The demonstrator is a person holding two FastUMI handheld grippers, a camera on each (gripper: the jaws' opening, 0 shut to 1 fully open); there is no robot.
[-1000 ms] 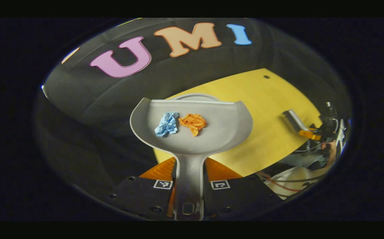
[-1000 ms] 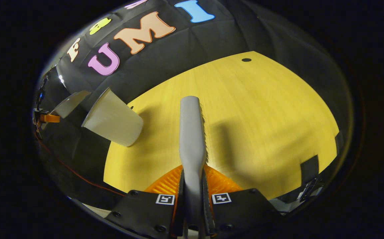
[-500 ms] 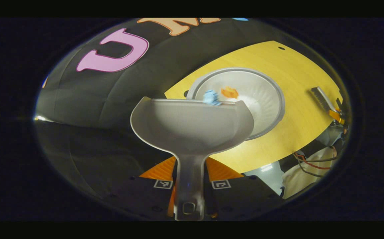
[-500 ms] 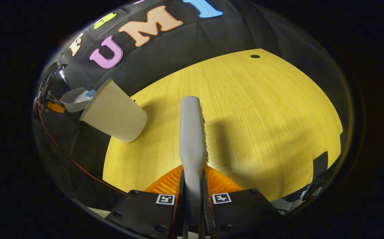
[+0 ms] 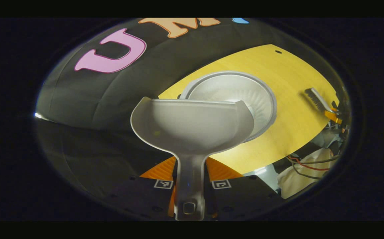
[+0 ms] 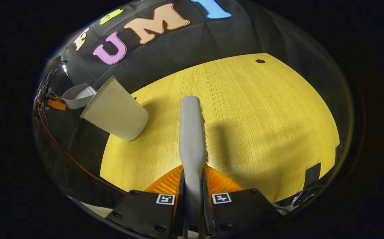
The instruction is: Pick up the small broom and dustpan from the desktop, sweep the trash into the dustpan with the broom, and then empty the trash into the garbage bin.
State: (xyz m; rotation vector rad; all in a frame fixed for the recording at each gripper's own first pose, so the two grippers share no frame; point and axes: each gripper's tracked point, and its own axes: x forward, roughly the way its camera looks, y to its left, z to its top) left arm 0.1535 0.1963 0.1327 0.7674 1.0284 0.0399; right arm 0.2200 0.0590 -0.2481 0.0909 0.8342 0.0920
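In the left gripper view my left gripper (image 5: 190,179) is shut on the handle of the grey dustpan (image 5: 192,124). The pan is tipped forward over the white garbage bin (image 5: 261,96) and its scoop is bare. No paper scraps show in the pan or in the visible part of the bin. In the right gripper view my right gripper (image 6: 192,186) is shut on the grey broom (image 6: 191,132), held above the yellow desktop (image 6: 261,116). That broom (image 5: 315,98) also appears far right in the left gripper view. The bin (image 6: 115,111) and the dustpan (image 6: 75,95) stand at the left of the right gripper view.
The bin sits near the desktop's back left corner, close to the black cloth wall. A small dark hole (image 6: 260,61) marks the desktop's far side. Cables (image 5: 306,164) and white cloth (image 5: 298,177) hang off the table's front right.
The dustpan tipped forward over the bin; the blue and orange paper scraps slid off its lip into the bin and are now out of sight. The broom stayed nearly still.
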